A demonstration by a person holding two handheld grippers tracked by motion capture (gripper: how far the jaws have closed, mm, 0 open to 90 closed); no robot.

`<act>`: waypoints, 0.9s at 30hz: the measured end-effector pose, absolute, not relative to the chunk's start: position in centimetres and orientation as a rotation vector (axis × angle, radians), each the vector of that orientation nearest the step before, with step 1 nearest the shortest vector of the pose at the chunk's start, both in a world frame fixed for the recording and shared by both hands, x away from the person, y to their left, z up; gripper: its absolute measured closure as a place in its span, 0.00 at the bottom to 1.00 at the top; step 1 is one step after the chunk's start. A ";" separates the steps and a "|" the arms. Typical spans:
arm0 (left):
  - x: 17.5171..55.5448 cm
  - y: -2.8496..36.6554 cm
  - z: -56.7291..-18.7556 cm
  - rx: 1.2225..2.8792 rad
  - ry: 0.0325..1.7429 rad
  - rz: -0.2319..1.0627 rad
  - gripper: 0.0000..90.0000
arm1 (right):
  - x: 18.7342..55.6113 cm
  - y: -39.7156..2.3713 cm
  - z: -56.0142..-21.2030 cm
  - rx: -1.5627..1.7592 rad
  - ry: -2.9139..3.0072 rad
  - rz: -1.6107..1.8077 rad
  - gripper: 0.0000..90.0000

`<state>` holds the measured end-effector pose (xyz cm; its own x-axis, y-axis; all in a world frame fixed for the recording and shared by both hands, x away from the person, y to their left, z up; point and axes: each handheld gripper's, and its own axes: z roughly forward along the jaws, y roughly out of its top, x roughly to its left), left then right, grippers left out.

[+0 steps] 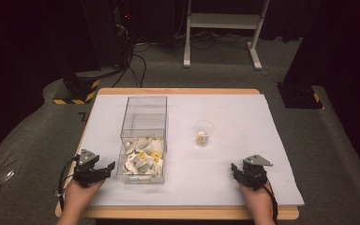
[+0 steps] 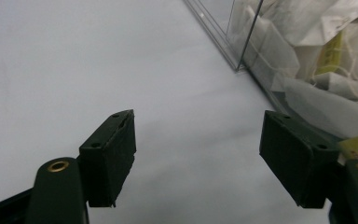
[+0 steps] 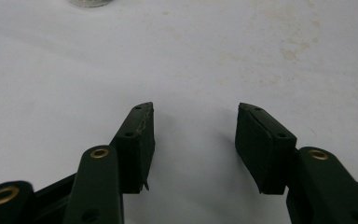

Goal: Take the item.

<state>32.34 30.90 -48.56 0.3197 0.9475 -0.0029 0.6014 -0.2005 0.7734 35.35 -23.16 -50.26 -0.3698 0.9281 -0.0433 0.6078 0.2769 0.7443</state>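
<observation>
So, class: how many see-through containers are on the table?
2: a clear box of tea bags beside the left hand-held gripper, and a small clear cup mid-table. None looks hidden.

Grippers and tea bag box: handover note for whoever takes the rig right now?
Left gripper: open, empty, low on the table beside the clear box of tea bags.
Right gripper: open, empty, near the front right of the white sheet.
Small clear cup: upright mid-table, apparently with something yellowish in it.
Done: nothing in either gripper yet.
Left: probably moving a tea bag from box to cup.
</observation>
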 end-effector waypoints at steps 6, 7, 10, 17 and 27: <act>31.6 30.7 -47.5 1.893 1.335 0.649 0.31 | 35.4 -23.2 -50.3 1.374 2.080 0.892 0.53; 31.5 30.7 -47.3 1.896 1.329 0.652 0.31 | 35.4 -23.2 -50.3 1.374 2.080 0.892 0.53; 31.2 30.4 -46.9 1.888 1.316 0.660 0.31 | 35.4 -23.2 -50.3 1.374 2.079 0.890 0.53; 30.8 30.0 -46.1 1.886 1.283 0.670 0.30 | 35.3 -23.1 -50.3 1.370 2.077 0.883 0.53; 29.7 29.8 -44.5 1.867 1.234 0.664 0.30 | 35.3 -23.0 -50.3 1.363 2.077 0.878 0.53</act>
